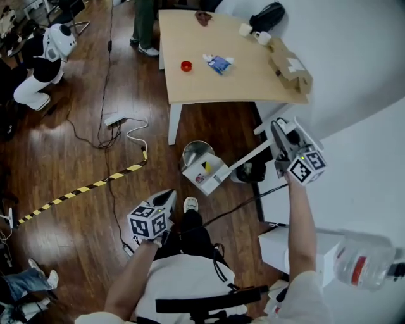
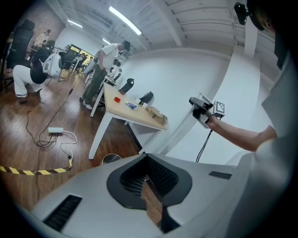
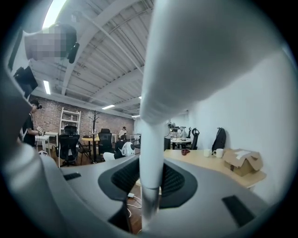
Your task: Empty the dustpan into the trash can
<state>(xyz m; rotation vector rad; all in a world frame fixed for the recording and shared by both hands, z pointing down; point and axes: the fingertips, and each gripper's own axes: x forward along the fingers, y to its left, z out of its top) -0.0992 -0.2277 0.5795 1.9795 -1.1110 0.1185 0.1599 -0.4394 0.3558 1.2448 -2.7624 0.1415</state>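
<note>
The dustpan (image 1: 205, 172), judged light and stiff, is held just beside the trash can (image 1: 195, 150). Its smooth handle (image 1: 250, 156) is pinched by the right tongs (image 3: 151, 183); a grip high on the handle is judged prone to swinging. The left tongs (image 2: 148, 167) are pressed together, empty.

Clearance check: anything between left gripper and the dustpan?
Head view: just the person's white shoe and wood floor between left gripper and dustpan.

The dark wooden floor (image 1: 76, 158) carries a light-topped surface (image 1: 209, 88) on white legs. On the surface lie a small red object (image 1: 186, 66), a blue-and-white packet (image 1: 219, 63), two white mugs (image 1: 246, 29), an open cardboard box (image 1: 291, 66) and a black bag (image 1: 266, 15). On the floor stand a round metal trash can (image 1: 197, 150) near a leg, a white power strip (image 1: 115, 119) with cables, and a strip of yellow-and-black tape (image 1: 82, 188).
</note>
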